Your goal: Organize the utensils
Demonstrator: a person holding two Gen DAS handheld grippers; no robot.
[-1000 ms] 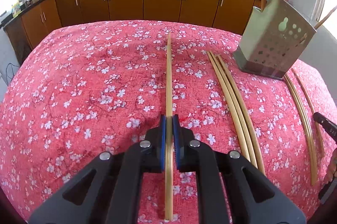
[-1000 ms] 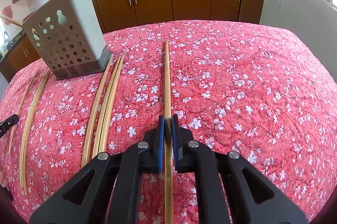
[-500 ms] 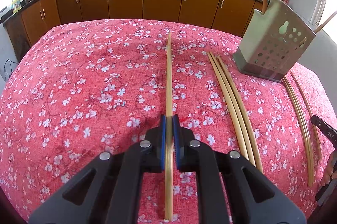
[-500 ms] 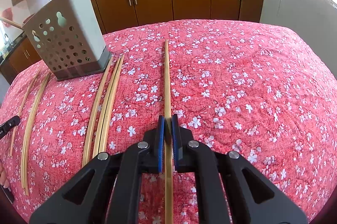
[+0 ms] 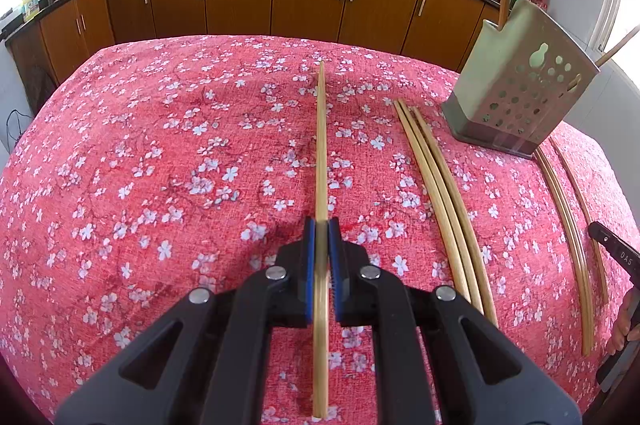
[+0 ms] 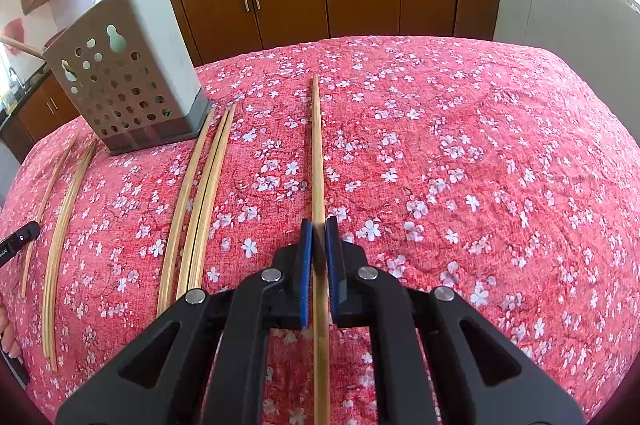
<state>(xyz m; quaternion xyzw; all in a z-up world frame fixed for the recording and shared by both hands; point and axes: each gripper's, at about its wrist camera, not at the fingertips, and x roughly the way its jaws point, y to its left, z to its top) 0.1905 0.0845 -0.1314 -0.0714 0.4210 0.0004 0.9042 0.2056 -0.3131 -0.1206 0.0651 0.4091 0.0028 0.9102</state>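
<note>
Each claw, left (image 5: 321, 245) and right (image 6: 319, 245), is closed on a single chopstick, the left chopstick (image 5: 321, 153) and the right chopstick (image 6: 317, 153), both pointing forward above the table (image 5: 140, 145). The perforated holder (image 6: 128, 81) stands tilted between them, with loose chopsticks (image 6: 200, 193) just beside its base. The step in hand is judged to be carrying; next, each stick needs tipping upright over the holder's open top.

Chopstick (image 6: 319, 161) near end cropped.
</note>
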